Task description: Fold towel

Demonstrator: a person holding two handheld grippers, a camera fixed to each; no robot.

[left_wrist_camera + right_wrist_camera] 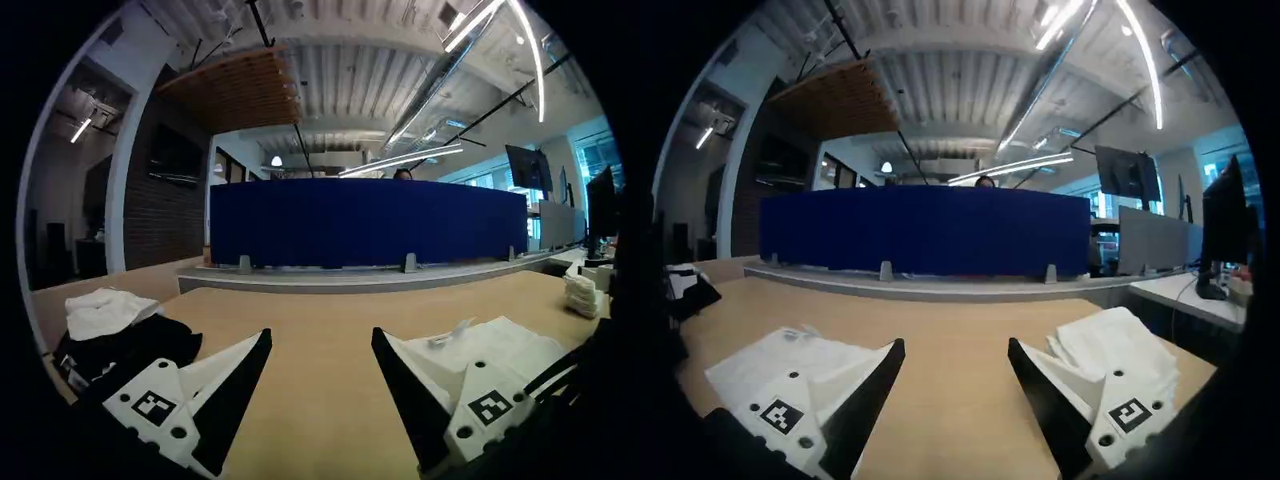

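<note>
Towel (pixel 792 356) flat on wooden table (pixel 976 308) | blue divider (pixel 920 228) behind | strip lights (pixel 1140 56) overhead | left gripper (pixel 320 333), right gripper (pixel 955 344): jaws apart

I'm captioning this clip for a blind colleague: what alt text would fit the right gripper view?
The right gripper hangs open and empty over a wooden table. A white towel lies flat to its left in the picture, a stack of folded white towels to its right, and a blue partition stands along the table's far edge.
</note>
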